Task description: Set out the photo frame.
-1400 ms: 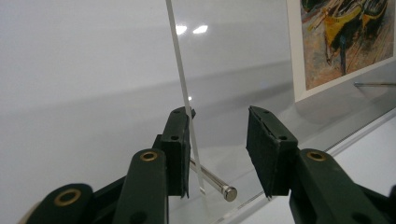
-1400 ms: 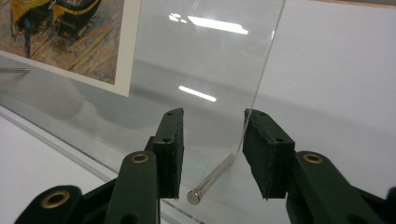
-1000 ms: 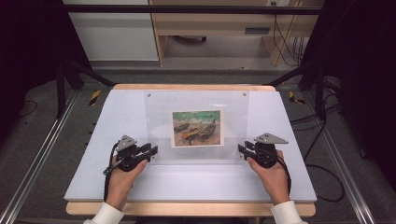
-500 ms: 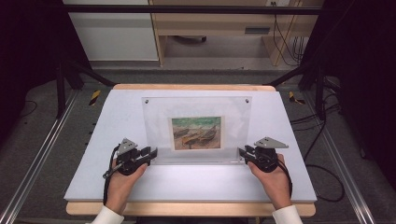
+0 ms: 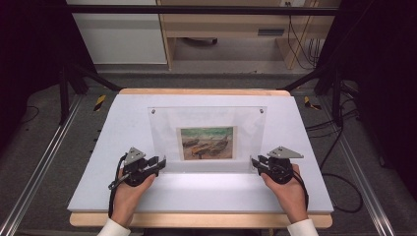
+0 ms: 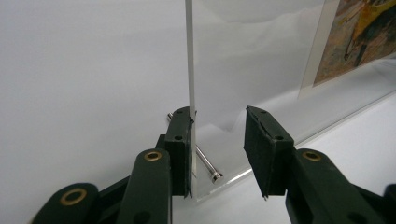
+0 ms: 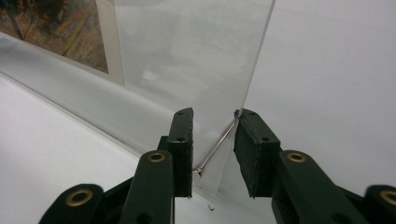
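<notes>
A clear acrylic picture frame point(image 5: 162, 132) with a boat painting point(image 5: 206, 142) in its middle stands tilted on its lower edge on the white board point(image 5: 113, 123). My left gripper point(image 5: 160, 162) straddles its lower left corner. In the left gripper view point(image 6: 217, 121) one pad point(image 6: 180, 140) lies against the plate point(image 6: 233, 60), the other stands off it, and a steel screw point(image 6: 205, 163) pokes through the corner. My right gripper point(image 5: 254, 162) is at the lower right corner. In the right gripper view point(image 7: 212, 119) that corner's screw point(image 7: 218, 142) spans from pad to pad.
The white board rests on a wooden table point(image 5: 196, 220) with its edge near the person's sleeves. Metal rails point(image 5: 44, 162) run along both sides on the floor. A cabinet point(image 5: 118, 34) and wooden shelving point(image 5: 221, 29) stand behind the table, and cables point(image 5: 339, 177) trail at the right.
The frame has tipped up from lying nearly flat to a steeper tilt, its top edge rising. Both hands stayed at the lower corners and shifted only slightly.
</notes>
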`<move>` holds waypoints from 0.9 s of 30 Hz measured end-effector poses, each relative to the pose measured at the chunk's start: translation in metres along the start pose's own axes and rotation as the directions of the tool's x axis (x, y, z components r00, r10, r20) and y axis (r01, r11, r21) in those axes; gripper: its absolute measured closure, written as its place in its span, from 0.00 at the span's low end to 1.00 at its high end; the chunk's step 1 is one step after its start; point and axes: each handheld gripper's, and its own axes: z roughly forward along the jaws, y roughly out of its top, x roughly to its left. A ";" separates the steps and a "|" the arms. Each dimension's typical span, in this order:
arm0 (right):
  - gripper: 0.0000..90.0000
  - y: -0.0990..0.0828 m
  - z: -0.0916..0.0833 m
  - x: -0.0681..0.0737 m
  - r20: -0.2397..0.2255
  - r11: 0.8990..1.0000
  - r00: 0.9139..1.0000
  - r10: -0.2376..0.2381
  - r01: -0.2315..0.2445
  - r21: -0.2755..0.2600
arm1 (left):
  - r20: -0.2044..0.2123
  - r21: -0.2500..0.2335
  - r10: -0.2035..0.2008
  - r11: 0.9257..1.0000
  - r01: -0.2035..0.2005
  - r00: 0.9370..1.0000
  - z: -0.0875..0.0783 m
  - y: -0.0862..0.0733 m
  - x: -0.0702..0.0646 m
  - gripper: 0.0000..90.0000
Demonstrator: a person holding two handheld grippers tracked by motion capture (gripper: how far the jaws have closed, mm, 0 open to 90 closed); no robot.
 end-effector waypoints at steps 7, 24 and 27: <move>0.76 -0.001 -0.001 0.000 -0.001 1.000 1.000 -0.012 0.012 0.004 | -0.003 0.007 0.008 1.000 -0.008 1.000 0.000 -0.001 -0.001 0.68; 0.76 -0.004 -0.002 0.003 0.002 1.000 1.000 -0.021 0.021 0.021 | -0.012 0.014 0.028 1.000 -0.028 1.000 0.000 -0.002 -0.004 0.66; 0.76 -0.005 -0.002 0.003 0.001 1.000 1.000 -0.021 0.021 0.022 | -0.013 0.014 0.028 1.000 -0.028 1.000 0.000 -0.002 -0.004 0.66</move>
